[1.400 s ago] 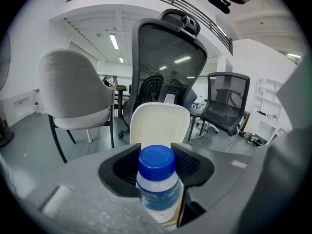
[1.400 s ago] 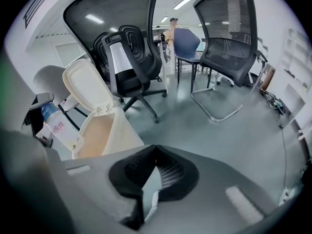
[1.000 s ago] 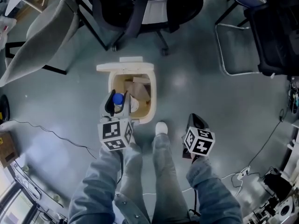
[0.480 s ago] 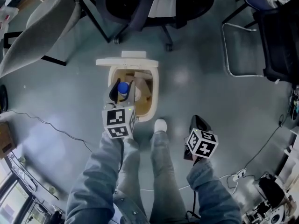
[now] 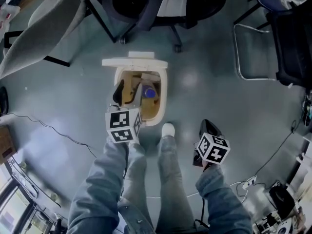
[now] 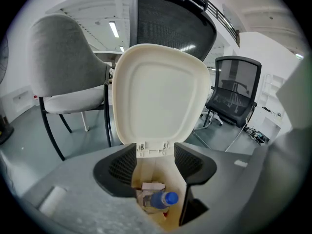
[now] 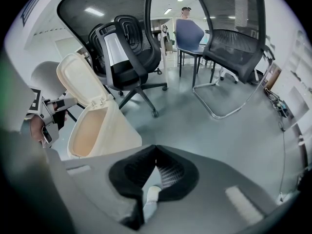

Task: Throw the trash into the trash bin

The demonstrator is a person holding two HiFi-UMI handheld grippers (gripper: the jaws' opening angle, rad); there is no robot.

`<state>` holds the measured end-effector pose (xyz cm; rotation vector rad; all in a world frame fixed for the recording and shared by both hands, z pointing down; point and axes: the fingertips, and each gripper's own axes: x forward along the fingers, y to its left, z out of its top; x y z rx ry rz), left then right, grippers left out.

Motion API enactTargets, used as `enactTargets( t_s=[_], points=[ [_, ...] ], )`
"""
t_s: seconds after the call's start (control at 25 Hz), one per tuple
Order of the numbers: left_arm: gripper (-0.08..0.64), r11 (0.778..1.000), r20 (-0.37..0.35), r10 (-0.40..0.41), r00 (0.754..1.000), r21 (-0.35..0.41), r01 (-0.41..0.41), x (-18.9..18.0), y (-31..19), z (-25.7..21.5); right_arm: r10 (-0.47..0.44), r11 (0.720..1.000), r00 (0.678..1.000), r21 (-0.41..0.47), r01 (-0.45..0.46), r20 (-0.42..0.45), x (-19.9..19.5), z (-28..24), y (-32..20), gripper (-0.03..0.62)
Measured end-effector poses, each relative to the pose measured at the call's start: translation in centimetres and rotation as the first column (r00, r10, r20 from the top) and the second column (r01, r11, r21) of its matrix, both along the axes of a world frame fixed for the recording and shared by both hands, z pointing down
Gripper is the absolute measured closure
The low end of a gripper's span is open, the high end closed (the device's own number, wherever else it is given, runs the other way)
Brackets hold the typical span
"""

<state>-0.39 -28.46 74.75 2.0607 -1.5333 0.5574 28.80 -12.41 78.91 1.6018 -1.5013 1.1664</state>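
Head view, looking steeply down: a grey floor spreads beneath a black office chair at the top edge, a grey padded chair at upper left and a dark sled-base chair at right. A person's legs in blue jeans fill the lower middle of the frame, one white shoe planted just beside the cream trash bin. The bin stands open, its lid tipped up on the far side; the left gripper view looks straight at the lid's pale underside.

Over the bin's near left rim, the left gripper points down into the opening. Its jaws are opening and stand wide apart, with nothing pressed between the pads. To the right of the shoe and well clear of the bin, the right gripper points at the floor, its jaws closed tip to tip on nothing.

Inside the bin lies a plastic bottle with a blue cap, resting on scraps of cardboard and free of both grippers. A thin cable trails across the floor at left.
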Motion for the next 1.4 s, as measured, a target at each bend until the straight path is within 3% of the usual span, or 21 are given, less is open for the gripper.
enactTargets(
  t_s=[0.84, 1.0, 1.2, 1.4],
  points=[
    [0.311, 1.0, -0.045, -0.011, 0.999, 0.014, 0.012, -2.2, 2.4, -3.2, -0.015, 0.999, 0.999, 0.029, 0.014, 0.03, -3.4, -1.1, -0.2, 0.589],
    [0.312, 0.999, -0.054, 0.005, 0.999, 0.039, -0.003, -2.8, 2.8, -6.1, -0.012, 0.995, 0.998, 0.1, 0.006, 0.057, -5.3, -3.0, -2.1, 0.589],
    [0.327, 0.996, -0.05, 0.015, 0.999, 0.085, -0.011, -3.5, 3.5, -11.6, -0.091, 0.979, 0.995, 0.187, 0.082, 0.039, -7.7, -7.7, -4.3, 0.589],
    [0.412, 0.992, 0.003, -0.031, 1.0, 0.124, 0.03, -6.2, 5.7, -18.2, -0.112, 0.956, 0.993, 0.278, 0.094, 0.048, -9.7, -14.5, -4.9, 0.589]
  ],
)
